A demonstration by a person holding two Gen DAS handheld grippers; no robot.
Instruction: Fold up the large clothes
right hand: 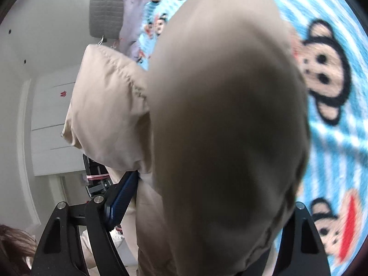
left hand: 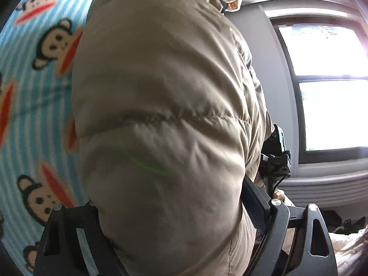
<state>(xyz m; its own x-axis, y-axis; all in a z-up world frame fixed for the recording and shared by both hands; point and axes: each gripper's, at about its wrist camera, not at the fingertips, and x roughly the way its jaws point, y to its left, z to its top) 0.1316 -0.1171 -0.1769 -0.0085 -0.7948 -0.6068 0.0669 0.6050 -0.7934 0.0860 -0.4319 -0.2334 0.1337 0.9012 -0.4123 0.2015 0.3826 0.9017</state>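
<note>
A puffy beige quilted jacket (left hand: 165, 105) bulges up over a blue striped monkey-print bedsheet (left hand: 34, 105). In the left wrist view it fills the gap of my left gripper (left hand: 170, 195). The blue-padded right finger (left hand: 254, 203) presses its side, and the left finger is hidden behind the fabric. In the right wrist view the same jacket (right hand: 225, 119) swells between the jaws of my right gripper (right hand: 214, 191). Its blue pad (right hand: 122, 195) lies against the cloth, and the other finger is covered. Each gripper's black body shows at the edge of the other's view.
A bright window (left hand: 322, 87) with a grey sill is on the right. A grey headboard (right hand: 103, 11), a purple cloth (right hand: 131, 23) and white drawers (right hand: 53, 126) are at the left. The bedsheet (right hand: 333, 126) spreads to the right. A person's hair (right hand: 13, 246) shows at the lower left.
</note>
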